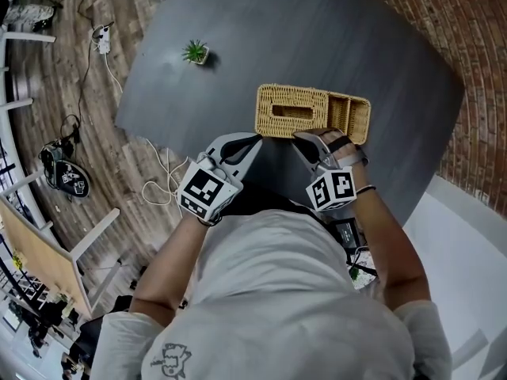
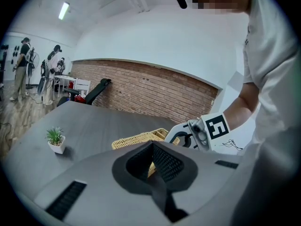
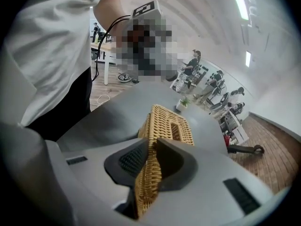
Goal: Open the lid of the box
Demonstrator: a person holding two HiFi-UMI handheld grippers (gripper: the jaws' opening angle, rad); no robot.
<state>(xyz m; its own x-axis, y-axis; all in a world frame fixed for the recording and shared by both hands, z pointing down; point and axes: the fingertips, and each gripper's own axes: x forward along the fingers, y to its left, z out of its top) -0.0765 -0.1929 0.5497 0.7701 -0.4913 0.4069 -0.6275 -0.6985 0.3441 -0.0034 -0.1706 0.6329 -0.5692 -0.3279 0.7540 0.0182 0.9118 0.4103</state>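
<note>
Item: box (image 1: 348,117), wicker, on table (image 1: 317,38), its long side toward the person. The slotted lid (image 1: 291,109) covers the left part and the right compartment is open.
Item: right gripper (image 3: 150,145), jaws clamped on the box's near wicker edge.
Item: left gripper (image 2: 152,144), jaw tips together at the box's near left corner, wicker showing behind them.
Item: plant (image 1: 196,51), potted, well apart from the box.

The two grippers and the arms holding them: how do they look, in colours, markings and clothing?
The left gripper and the right gripper have light grey shells and dark ribbed pads. Each carries a white cube with black square markers. The person wears a light grey short-sleeved T-shirt and a thin dark band at the right wrist.
</note>
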